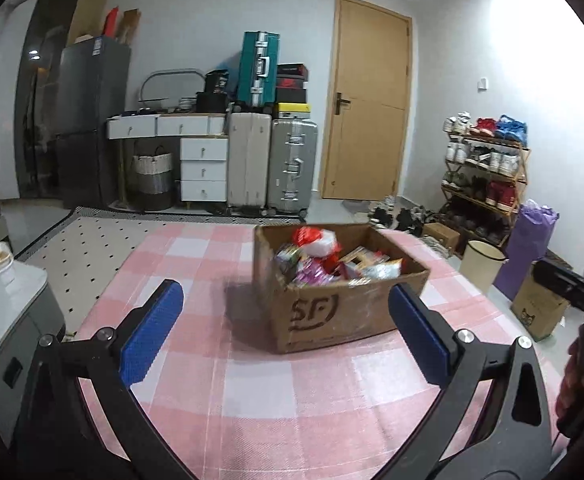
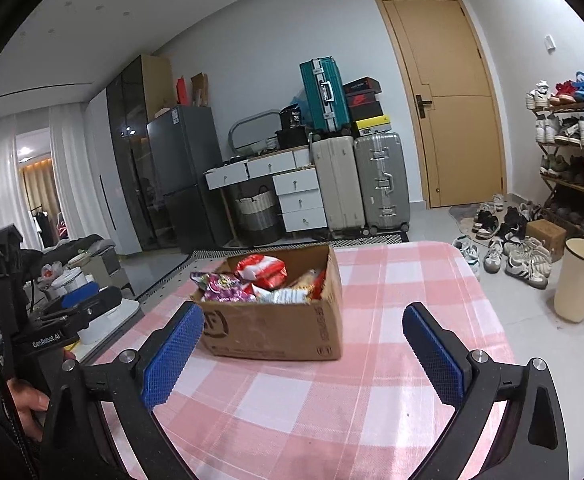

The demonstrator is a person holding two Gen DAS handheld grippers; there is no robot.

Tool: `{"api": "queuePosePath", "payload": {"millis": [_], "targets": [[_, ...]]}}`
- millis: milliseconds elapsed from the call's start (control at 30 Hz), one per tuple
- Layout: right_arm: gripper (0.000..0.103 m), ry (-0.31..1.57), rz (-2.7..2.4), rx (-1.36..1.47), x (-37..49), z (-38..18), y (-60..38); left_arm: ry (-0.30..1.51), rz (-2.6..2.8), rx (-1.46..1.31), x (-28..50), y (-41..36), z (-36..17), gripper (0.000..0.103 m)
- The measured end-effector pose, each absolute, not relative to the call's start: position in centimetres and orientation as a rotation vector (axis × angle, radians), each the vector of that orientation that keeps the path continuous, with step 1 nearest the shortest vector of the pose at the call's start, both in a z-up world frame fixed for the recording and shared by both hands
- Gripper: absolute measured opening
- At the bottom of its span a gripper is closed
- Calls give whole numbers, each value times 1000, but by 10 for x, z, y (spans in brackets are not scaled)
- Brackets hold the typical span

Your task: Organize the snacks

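Observation:
A brown cardboard box (image 1: 331,312) with an SF logo stands on the table with the pink checked cloth (image 1: 220,380). It holds several snack packets (image 1: 323,260), red, purple and silver. In the right wrist view the box (image 2: 276,332) sits ahead and slightly left, with the snack packets (image 2: 260,280) inside. My left gripper (image 1: 284,320) is open and empty, short of the box. My right gripper (image 2: 303,340) is open and empty, near the box's front right. The left gripper also shows at the left edge of the right wrist view (image 2: 76,304).
Beyond the table are suitcases (image 1: 272,160), white drawers (image 1: 204,168), a fridge (image 1: 88,120) and a wooden door (image 1: 367,100). A shoe rack (image 1: 483,168), a cream bin (image 1: 481,264) and loose shoes (image 2: 503,248) are at the right. A grey side unit (image 1: 16,320) stands left of the table.

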State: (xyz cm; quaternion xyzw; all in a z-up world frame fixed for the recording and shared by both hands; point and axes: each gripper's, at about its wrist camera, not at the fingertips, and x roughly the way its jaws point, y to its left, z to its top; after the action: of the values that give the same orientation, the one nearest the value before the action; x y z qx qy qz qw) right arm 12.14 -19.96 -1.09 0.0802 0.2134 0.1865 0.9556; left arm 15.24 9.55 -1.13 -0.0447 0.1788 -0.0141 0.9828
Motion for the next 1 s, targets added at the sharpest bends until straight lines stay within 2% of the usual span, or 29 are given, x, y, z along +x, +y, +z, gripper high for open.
{"api": "queuePosePath", "payload": {"millis": [167,533,1000], "targets": [[101,406,348,100,114,-37,-196,349,2,-72,150,99,-46,103],[101,398,315,75,123,-68,-193,319,39,-65,167,100,-88,103],[102,385,302,35,123,-76,-181,313,64,-16,171,87,-86,103]]}}
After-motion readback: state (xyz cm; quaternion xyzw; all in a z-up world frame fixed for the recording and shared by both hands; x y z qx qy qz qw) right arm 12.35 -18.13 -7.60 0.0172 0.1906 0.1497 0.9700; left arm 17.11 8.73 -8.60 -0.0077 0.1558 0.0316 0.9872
